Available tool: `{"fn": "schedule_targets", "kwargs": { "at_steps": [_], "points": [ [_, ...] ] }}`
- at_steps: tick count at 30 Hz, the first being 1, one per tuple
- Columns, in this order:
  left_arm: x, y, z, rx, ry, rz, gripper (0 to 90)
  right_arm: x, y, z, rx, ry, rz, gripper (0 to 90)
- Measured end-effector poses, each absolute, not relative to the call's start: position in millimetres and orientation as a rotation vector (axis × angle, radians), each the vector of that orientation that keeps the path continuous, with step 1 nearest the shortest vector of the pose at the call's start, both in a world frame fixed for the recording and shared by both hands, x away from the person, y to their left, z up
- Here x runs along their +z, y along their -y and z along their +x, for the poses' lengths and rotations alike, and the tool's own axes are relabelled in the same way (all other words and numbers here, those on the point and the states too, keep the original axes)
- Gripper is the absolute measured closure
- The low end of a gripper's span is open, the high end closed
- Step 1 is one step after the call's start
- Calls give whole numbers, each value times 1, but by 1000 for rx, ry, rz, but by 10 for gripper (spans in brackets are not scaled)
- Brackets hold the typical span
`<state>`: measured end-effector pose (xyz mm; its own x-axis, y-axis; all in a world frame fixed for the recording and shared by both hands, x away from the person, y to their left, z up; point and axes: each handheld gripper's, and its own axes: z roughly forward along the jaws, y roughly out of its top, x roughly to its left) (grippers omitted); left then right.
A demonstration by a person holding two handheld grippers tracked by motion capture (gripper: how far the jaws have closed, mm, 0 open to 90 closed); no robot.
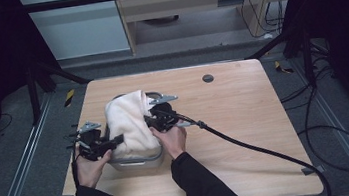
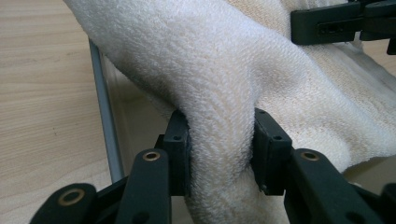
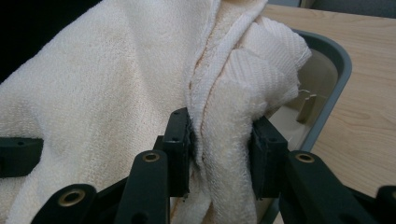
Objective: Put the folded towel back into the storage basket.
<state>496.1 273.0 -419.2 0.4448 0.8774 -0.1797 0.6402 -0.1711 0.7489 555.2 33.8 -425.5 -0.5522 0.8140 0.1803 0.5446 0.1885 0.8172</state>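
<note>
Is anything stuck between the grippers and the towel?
No. The left gripper and the right gripper both already pinch folds of the towel directly, with nothing visible in between. The towel hangs over the grey tub.

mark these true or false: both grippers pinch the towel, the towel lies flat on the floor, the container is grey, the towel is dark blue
1. Both the left gripper and the right gripper pinch the towel: true.
2. The towel lies flat on the floor: false, it is bunched over the container on the table.
3. The container is grey: true.
4. The towel is dark blue: false, it is cream white.
</note>
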Motion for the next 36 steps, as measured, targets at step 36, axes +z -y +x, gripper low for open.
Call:
{"fn": "schedule_targets", "kwargs": {
  "at_steps": [36],
  "points": [
    [-427, -268, 502, 398, -1295, 1951, 549, -433, -34, 547, 1204, -2231, 1240, 586]
  ]
}}
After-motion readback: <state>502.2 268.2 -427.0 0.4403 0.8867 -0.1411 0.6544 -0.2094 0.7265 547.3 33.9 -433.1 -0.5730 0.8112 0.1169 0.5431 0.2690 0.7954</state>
